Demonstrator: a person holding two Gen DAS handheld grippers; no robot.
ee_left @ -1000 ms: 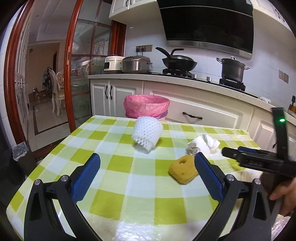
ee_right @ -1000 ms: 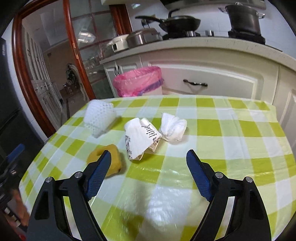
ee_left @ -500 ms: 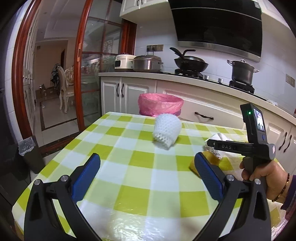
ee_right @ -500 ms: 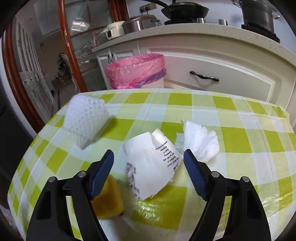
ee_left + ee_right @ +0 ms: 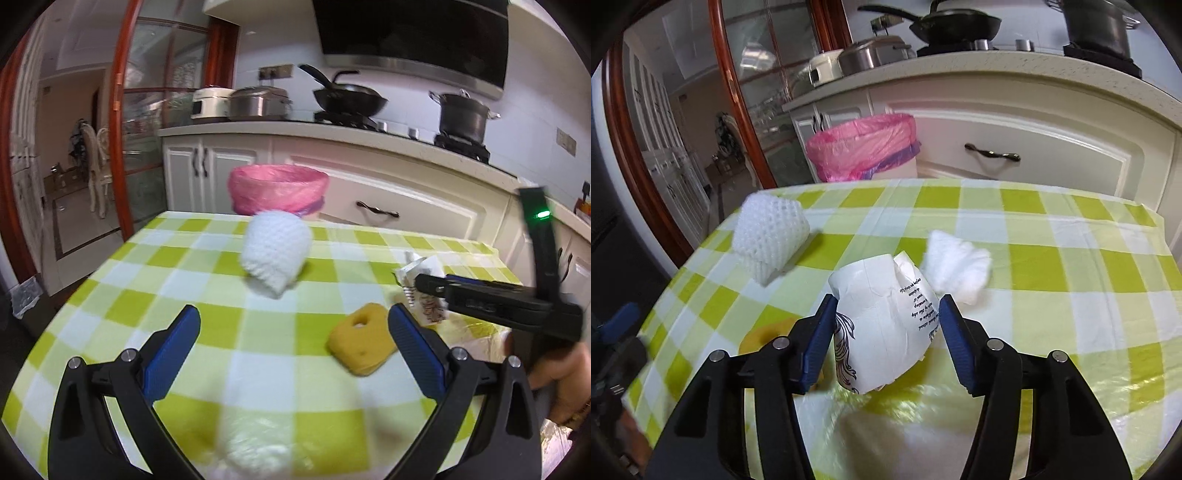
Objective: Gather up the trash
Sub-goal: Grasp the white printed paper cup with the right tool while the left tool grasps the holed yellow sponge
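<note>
right wrist view: right gripper (image 5: pixel 886 328) jaws closing around crumpled paper cup (image 5: pixel 886 325)
left gripper (image 5: pixel 293 339): jaws apart, empty
left: all trash on table, bin (image 5: pixel 864 147) awaits

A green-and-white checked cloth (image 5: pixel 258 354) covers the near worktop. White cabinets (image 5: pixel 406 206) with dark handles line the far wall under a pale counter (image 5: pixel 997 70). A black range hood (image 5: pixel 410 33) hangs above. At left, a red-framed glass door (image 5: pixel 122 122) shows a tiled floor (image 5: pixel 77 225).
</note>
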